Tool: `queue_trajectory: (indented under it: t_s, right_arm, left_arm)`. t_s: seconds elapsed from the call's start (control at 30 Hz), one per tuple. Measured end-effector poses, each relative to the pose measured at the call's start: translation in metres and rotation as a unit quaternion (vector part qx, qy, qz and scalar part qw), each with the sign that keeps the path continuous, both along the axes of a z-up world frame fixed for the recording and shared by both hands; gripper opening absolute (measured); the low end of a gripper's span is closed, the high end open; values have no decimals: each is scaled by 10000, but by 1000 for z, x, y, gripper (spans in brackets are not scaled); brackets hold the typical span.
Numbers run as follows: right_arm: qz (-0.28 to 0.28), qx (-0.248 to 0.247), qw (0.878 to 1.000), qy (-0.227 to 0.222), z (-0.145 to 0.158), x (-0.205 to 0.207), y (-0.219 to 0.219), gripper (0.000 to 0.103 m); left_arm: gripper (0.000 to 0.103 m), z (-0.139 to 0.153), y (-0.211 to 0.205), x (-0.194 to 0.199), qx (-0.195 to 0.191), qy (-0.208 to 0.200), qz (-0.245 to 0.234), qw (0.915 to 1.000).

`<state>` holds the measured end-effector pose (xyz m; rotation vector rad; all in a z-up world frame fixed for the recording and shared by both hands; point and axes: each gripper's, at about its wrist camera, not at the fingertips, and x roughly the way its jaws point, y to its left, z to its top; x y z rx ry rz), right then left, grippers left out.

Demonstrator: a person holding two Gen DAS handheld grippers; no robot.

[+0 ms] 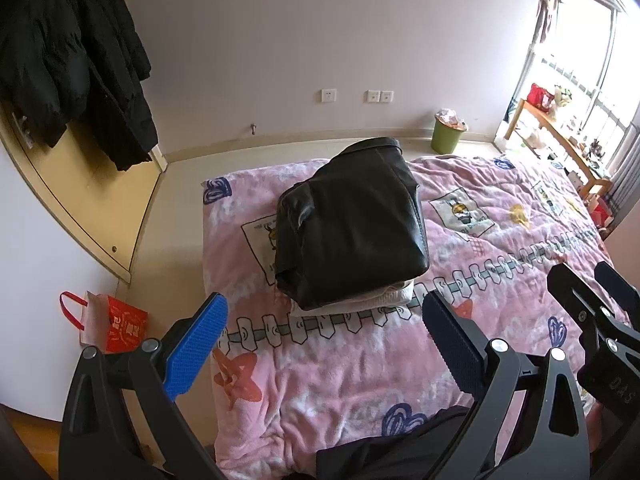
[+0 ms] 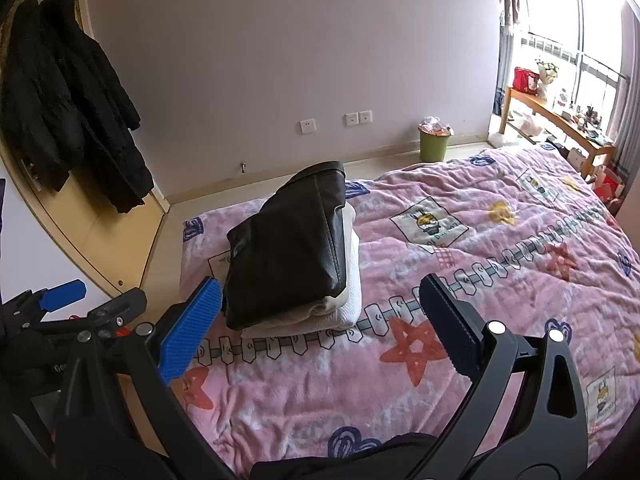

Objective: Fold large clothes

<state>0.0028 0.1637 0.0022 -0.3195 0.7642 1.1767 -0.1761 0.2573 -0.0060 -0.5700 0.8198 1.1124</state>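
Folded glossy black leather jacket (image 1: 352, 224) sits atop folded white garment (image 2: 344, 312) on pink patterned blanket (image 1: 360, 368). Left hand-held gripper (image 1: 324, 344) and right hand-held gripper (image 2: 316, 324) both spread, empty. Dark fabric (image 1: 384, 452) at near edge, possibly clothing.

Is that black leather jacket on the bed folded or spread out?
Folded. The black leather jacket is a compact bundle resting on a folded white garment.

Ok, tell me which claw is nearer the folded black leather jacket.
Left, though only slightly. The left claw hangs open straight in front of the black leather jacket, short of it. The right claw is also open but sits beside the left claw, farther off toward the jacket's right.
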Motion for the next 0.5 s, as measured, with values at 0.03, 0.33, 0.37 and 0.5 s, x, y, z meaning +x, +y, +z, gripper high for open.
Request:
queue_trajectory:
  t_s: [0.03,0.33,0.37,0.5]
  right_arm:
    - [-11,-10,10000,8,0,0,0,97]
    - [-157,-22,9999,-54,-1,3,-4,97]
    - [-167,-24,9998,-45,-1,3,-4,97]
    - [-206,-57,9998,-32,-2,6,-6,97]
  left_arm:
    - [95,0,0,0,7,2,10,10000]
    - [95,1,1,3,57,136,17,9999]
    - [95,1,1,3,42,138,24,9999]
    - [95,-1,2,4,-28,134,32,9999]
